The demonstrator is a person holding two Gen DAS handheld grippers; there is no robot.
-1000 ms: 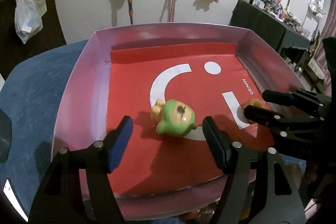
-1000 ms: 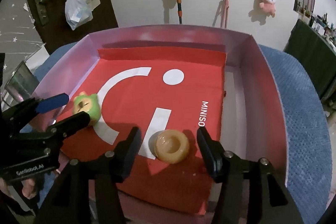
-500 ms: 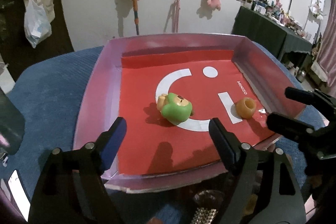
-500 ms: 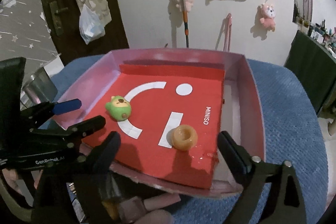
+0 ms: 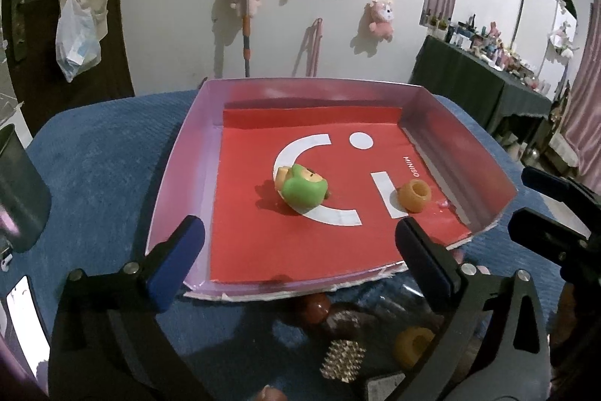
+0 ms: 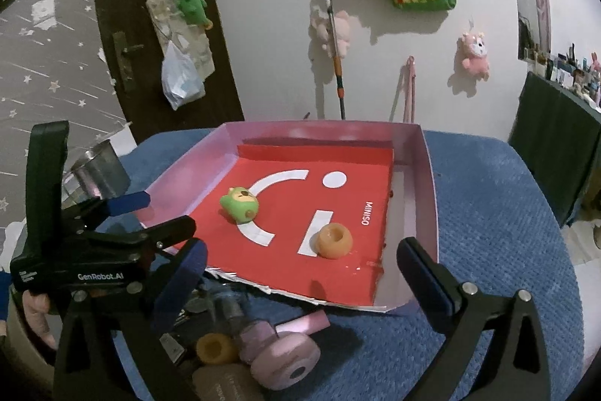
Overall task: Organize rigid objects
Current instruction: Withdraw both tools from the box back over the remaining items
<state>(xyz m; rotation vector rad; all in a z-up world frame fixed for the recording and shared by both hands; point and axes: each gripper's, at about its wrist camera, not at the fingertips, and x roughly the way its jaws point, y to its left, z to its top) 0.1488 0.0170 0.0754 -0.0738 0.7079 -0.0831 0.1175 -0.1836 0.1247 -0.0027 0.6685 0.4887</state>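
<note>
While both grippers hang spread wide over the near edge of the tray (image 5: 176, 153), nothing sits between either pair of fingers: the left gripper (image 5: 296, 252) and the right gripper (image 6: 300, 264) have just been opening and now hold nothing. The green toy (image 5: 302, 188) lies on its side on the red liner, right on the white arc of the printed logo, and the orange ring (image 5: 413, 196) sits to its right, close to the small MINISO lettering, the two clearly apart. The tray rests on a blue cloth (image 5: 109, 153). In front of the tray there's a loose pile still outside it: another orange ring (image 6: 216, 348), a pink round gadget (image 6: 285, 361), a spiky gold ball (image 5: 342, 361) and a reddish ball (image 5: 317, 305). A metal cup (image 6: 99, 171) stands off to the left.
</note>
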